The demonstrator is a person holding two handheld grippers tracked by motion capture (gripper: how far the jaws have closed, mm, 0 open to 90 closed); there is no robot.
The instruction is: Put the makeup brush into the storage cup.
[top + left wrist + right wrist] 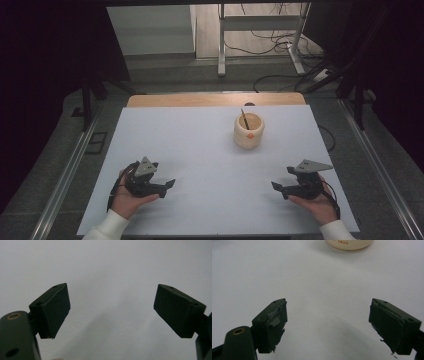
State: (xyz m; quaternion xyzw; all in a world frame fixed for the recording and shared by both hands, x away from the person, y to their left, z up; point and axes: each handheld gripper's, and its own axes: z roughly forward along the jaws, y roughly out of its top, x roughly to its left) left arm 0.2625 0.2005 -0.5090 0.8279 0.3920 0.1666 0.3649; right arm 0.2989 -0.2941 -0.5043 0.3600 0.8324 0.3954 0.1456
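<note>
High view is showing a cream-coloured cup (249,131) sitting upright on the white table (200,150), toward the far side and a bit right of centre, with a thin dark stick (244,119) leaning inside it and a small orange mark on its front. The left gripper (167,186) is resting well short of the cup, down and to its left, jaws spread wide with nothing between them. The right gripper (276,188) is sitting nearer the cup, below and slightly right of it, jaws gaping apart too. In the right gripper view the cup (349,243) is peeking in straight ahead of the jaws.
</note>
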